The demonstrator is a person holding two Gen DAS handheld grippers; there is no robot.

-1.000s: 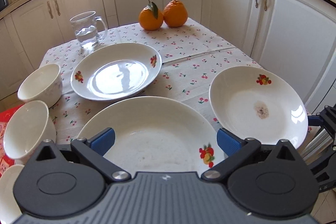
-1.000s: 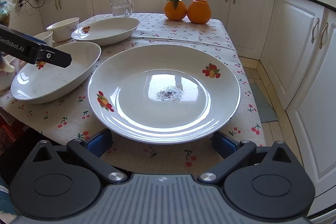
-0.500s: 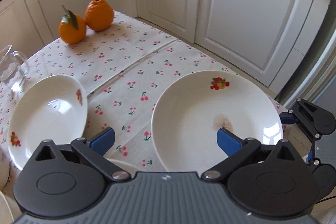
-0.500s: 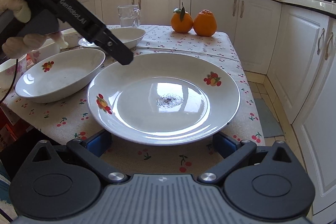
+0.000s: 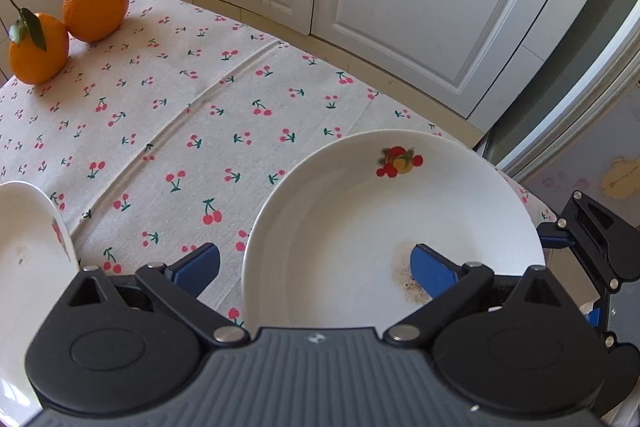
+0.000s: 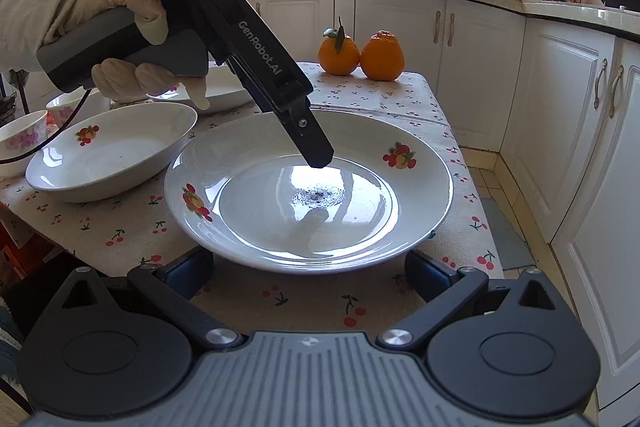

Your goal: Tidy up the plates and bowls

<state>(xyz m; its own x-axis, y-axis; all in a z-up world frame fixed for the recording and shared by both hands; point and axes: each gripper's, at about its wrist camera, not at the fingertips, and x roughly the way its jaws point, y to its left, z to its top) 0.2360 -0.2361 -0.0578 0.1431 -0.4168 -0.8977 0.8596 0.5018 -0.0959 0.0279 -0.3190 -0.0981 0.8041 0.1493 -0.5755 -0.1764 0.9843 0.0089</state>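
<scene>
A white plate with fruit prints [image 6: 308,195] [image 5: 360,227] lies at the near right of the table. My left gripper [image 5: 316,267] is open above it: its right finger [image 5: 432,271] is over the plate's inside, its left finger [image 5: 196,267] over the cloth beside the rim. In the right wrist view the left gripper [image 6: 316,155] hangs over the plate's middle. My right gripper [image 6: 308,271] is open and empty at the plate's near rim. A second deep plate [image 6: 108,155] [image 5: 24,251] lies to the left, a third [image 6: 224,93] behind it. Two bowls [image 6: 20,139] stand at the far left.
Two oranges [image 6: 360,57] [image 5: 64,31] sit at the far end of the cherry-print tablecloth [image 5: 180,115]. White cabinets [image 6: 560,107] run along the right and back. The table edge [image 6: 476,227] drops to the floor on the right.
My left gripper has swung right from the left deep plate and come down over the right plate. My right gripper has stayed at the plate's near rim.
</scene>
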